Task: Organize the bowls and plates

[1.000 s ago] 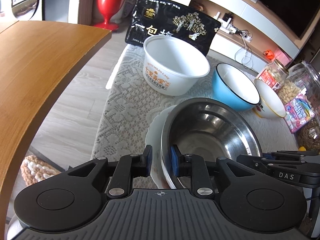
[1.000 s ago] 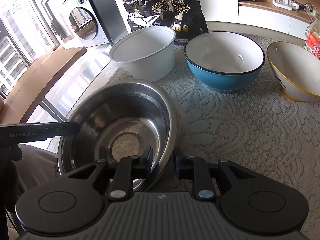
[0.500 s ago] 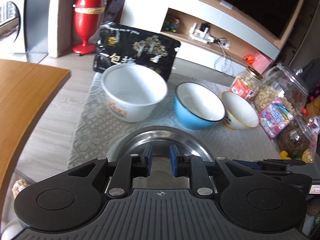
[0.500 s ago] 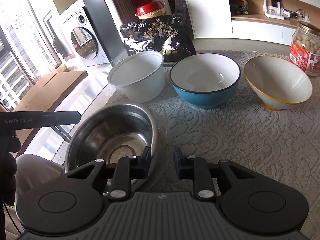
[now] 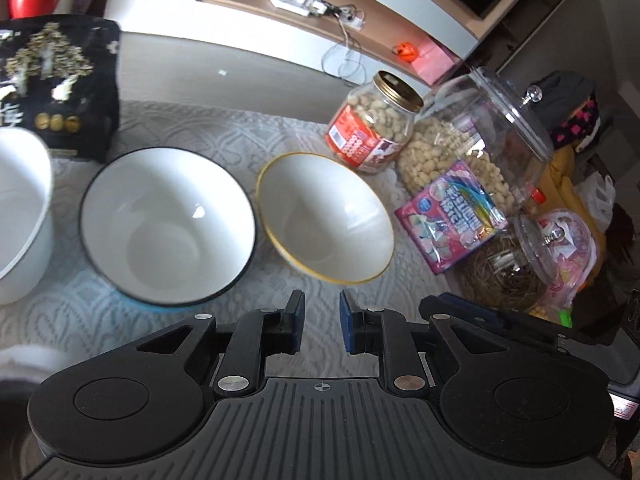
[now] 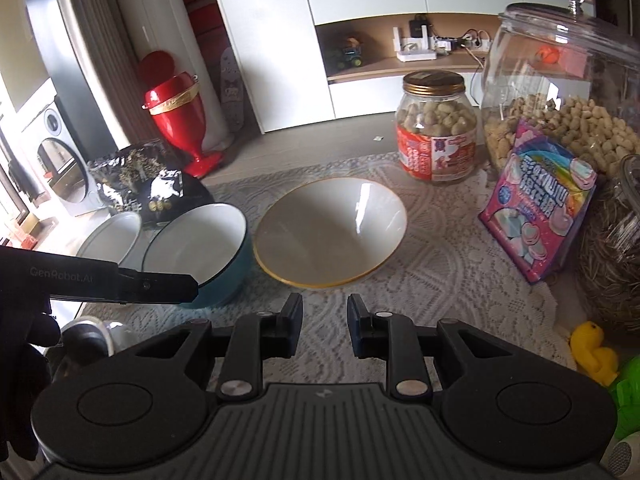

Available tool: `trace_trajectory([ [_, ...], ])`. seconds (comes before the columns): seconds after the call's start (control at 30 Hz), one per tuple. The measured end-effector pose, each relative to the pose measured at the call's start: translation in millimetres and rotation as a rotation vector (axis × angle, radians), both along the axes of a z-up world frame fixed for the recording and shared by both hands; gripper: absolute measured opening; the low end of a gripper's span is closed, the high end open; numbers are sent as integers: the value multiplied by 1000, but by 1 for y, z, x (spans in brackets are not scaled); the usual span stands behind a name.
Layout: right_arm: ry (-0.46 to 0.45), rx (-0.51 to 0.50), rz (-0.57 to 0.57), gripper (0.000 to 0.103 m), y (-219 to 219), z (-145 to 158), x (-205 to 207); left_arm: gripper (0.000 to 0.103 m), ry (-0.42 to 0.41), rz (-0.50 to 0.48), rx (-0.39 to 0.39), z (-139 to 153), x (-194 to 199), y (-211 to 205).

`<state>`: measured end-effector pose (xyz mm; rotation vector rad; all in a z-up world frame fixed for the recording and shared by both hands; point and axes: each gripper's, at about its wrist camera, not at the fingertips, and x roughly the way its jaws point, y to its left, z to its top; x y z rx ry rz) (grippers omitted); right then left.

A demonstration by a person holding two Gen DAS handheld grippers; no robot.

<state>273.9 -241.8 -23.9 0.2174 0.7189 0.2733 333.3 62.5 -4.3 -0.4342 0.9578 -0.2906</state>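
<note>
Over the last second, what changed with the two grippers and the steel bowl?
Both grippers let go of the steel bowl, which is now out of view. The left gripper and right gripper swung right and now face the yellow-rimmed bowl, fingers apart and empty. The blue bowl, white tub and peanut jar stayed in place on the lace cloth.

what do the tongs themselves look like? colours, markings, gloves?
Both tongs, left and right, are matte black plastic with ribbed bodies, round side discs, silver pivot screws and dark blue finger pads. The left unit's side reads "GenRobot.AI" in grey in the right wrist view. A black glove covers the left hand.
</note>
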Motion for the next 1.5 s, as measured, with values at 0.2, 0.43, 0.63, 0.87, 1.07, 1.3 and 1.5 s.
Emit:
trace_trajectory([
  [0.2,77,74,-110,25,-22,-19,68,21,-37,-35,124,6,75,-4],
  [0.43,154,151,-88,26,-26,-51,84,21,31,-137,280,-15,155,-7],
  [0.63,224,237,-66,26,-26,-65,98,21,108,-228,351,-47,180,-23],
  [0.87,223,205,-17,23,-10,-68,99,28,119,-265,425,-64,177,-40],
  [1.07,219,213,-6,22,-9,-69,100,33,158,-215,398,-74,177,-38],
  [1.3,237,84,-32,19,-12,-63,84,23,206,-192,332,-64,148,-44],
  [1.5,228,43,-26,19,-28,-54,60,22,257,-207,295,-69,94,-51],
])
